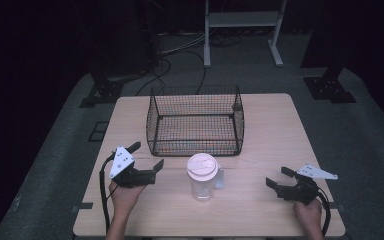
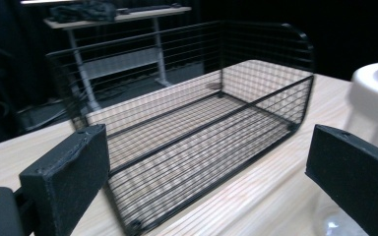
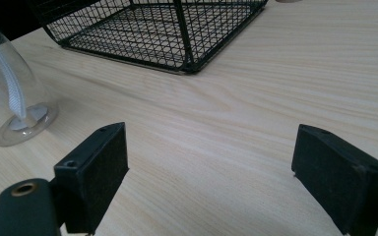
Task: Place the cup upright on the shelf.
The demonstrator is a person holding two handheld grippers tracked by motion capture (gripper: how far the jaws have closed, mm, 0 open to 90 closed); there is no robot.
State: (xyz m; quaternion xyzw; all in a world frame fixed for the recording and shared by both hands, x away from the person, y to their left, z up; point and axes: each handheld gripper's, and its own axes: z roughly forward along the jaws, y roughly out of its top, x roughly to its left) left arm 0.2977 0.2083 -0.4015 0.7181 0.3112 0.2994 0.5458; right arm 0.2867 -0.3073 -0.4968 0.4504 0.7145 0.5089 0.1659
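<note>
A clear plastic pitcher with a white lid (image 1: 202,176) stands upright near the front middle of the pale wooden table (image 1: 280,130), just in front of a black wire mesh basket (image 1: 195,120) that sits empty at the table's centre. The 2 things are close but apart, the basket's open top facing up, which suggests the pitcher is meant to be lifted into it.

The left gripper (image 1: 144,156) hovers to the left of the pitcher with its jaws spread wide and nothing between them; in the left gripper view its pads (image 2: 66,177) frame the basket, with the pitcher's lid at the right edge. The right gripper (image 1: 278,178) waits well to the right of the pitcher, its jaws likewise released and empty, pointing along the bare wood toward the basket's corner. Both sit low and flanking the pitcher, likely so either can close in on it from the side.

The table's surface is light grained wood. Around it lies grey carpet in a dim room, with cables (image 1: 180,55) on the floor and a white metal frame (image 1: 242,30) beyond
</note>
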